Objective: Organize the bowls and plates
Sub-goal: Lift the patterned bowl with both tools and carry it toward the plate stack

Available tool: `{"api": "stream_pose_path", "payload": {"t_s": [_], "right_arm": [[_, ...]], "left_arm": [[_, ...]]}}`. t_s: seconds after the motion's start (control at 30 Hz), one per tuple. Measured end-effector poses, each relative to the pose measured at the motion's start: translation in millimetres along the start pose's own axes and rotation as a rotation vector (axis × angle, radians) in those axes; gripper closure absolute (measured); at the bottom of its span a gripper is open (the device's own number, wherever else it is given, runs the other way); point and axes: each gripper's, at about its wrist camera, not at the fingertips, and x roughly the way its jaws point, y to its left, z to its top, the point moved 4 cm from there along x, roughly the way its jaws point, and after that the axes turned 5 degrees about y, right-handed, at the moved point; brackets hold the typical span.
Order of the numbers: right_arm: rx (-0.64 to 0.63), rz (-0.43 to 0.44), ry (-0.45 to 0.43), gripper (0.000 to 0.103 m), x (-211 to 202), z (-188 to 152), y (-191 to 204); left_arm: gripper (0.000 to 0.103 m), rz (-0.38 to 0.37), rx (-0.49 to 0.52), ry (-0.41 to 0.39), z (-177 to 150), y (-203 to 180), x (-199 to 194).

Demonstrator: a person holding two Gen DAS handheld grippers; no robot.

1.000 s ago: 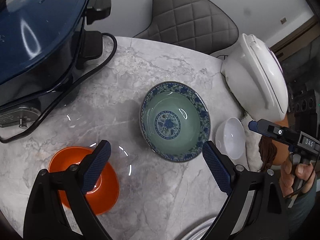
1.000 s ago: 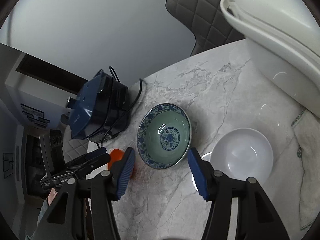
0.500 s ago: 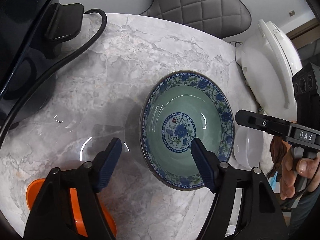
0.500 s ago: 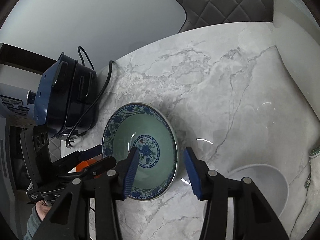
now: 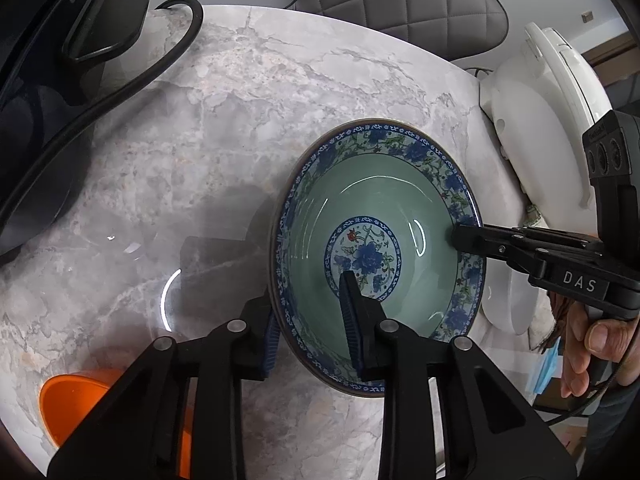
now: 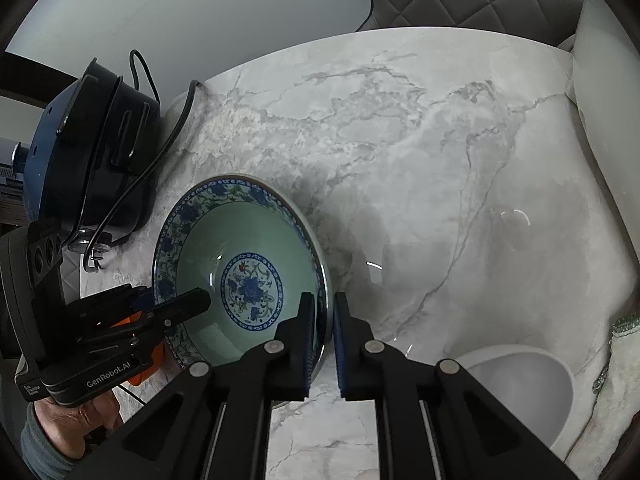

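Marble table [image 5: 248, 128], grey chair [image 5: 400, 4] behind. Patterned bowl [image 5: 376, 216] mid-table. Left gripper [image 5: 312, 320] pinching its near rim, one finger inside, one outside. Right gripper [image 6: 322, 324] likewise clamped on opposite rim. Orange bowl [image 5: 76, 404] & white bowl [image 6: 520, 388] nearby.

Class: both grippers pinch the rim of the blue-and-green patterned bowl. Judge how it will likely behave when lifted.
The patterned bowl looks glazed and glossy, so probably stiff, slippery and breakable. The left gripper and right gripper each straddle a thin part of the flared rim, so it may tilt if one lifts first. It seems fairly heavy for its size.
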Motion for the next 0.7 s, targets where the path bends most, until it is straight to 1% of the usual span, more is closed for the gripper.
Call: {"api": "stream_pose_path", "payload": {"t_s": [0.17,0.4,0.6,0.7], "right_arm": [[0.0,-0.006,-0.008,0.092,1,2,0],[0.005,0.004,-0.021,0.093,1,1,1],[0.003,0.008,-0.039,0.093,-12,-7,3],[-0.001,0.015,-0.055,0.093,-24,-16,5]], "left_arm": [[0.084,0.013,-0.001,0.002,-1,2,-2],[0.084,0.018,0.008,-0.004,-4,2,-6],[0.084,0.01,0.021,-0.01,-11,-7,-20],[0.084,-0.001,0.031,-0.021,-22,-13,-34]]}}
